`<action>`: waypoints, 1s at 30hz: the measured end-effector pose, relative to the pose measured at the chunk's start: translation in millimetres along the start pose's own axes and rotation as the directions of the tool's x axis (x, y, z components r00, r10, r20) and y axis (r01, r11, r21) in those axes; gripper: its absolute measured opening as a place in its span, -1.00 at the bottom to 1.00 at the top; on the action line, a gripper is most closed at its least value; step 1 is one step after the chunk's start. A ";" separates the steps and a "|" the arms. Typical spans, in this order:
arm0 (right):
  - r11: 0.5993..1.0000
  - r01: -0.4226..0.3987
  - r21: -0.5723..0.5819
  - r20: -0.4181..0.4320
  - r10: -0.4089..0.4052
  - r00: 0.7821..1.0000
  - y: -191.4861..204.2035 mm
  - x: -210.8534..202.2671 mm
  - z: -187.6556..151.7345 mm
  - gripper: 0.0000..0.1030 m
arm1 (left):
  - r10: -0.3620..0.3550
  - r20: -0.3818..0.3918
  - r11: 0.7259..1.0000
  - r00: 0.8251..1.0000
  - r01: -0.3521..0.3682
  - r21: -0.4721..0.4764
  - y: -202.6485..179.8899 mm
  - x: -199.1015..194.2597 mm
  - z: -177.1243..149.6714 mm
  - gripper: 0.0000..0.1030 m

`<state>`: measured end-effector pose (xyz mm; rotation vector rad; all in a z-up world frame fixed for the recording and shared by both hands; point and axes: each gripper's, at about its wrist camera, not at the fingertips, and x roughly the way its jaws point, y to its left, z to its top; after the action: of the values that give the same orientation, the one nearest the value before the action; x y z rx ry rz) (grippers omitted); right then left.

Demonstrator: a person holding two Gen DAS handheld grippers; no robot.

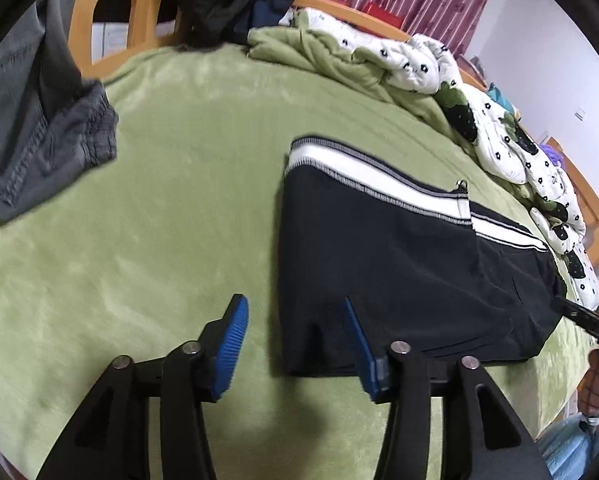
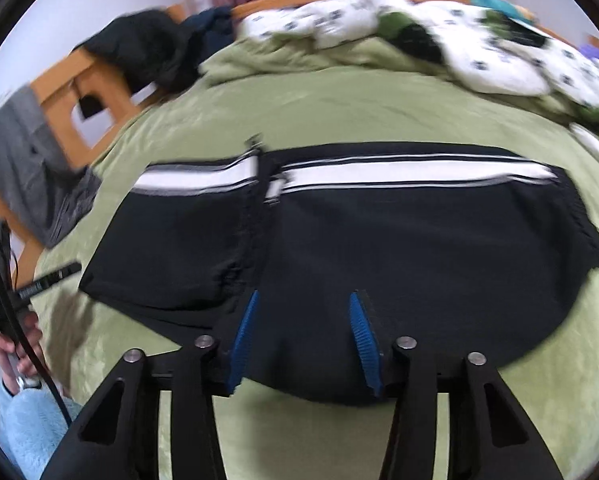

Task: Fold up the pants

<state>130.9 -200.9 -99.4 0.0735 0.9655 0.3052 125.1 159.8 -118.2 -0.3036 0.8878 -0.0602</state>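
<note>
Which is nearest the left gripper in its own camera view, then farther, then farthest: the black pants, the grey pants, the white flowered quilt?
1. Black pants, just under the left gripper, right side.
2. Grey pants, upper left.
3. White flowered quilt, far edge, right.

Motion blur is smearing most of the right wrist view — the white black-dotted quilt (image 2: 399,28) along the far side of the bed is losing its pattern, and the zipper pull at the middle of the folded black pants with a white side stripe (image 2: 379,240) is showing only as a streak. The grey denim garment (image 1: 31,120) is running off the left edge of the left wrist view, so its full shape is staying unknown. The right gripper (image 1: 579,316) is being cut off by that view's right edge — whether its jaws are touching the cloth cannot be told there.
</note>
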 end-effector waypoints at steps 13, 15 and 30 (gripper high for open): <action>0.998 -0.037 0.046 -0.172 0.044 0.984 24.9 102.1 9.2 0.08 | -0.067 0.003 0.998 0.998 0.067 -0.022 19.0 6.2 -0.8 0.11; 0.998 -0.041 0.054 -0.160 0.050 0.986 25.4 106.1 8.2 0.10 | -0.093 -0.009 0.995 0.996 0.092 -0.045 19.8 14.8 -1.7 0.11; 0.997 -0.051 -0.051 -0.154 0.043 0.987 40.6 82.8 -2.3 -0.37 | -0.272 -0.082 0.952 0.959 0.255 -0.168 38.0 45.3 -32.7 0.15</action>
<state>163.8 -138.5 -158.8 0.0226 1.1077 0.3852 125.7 180.4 -182.6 -0.5693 0.9533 -0.2575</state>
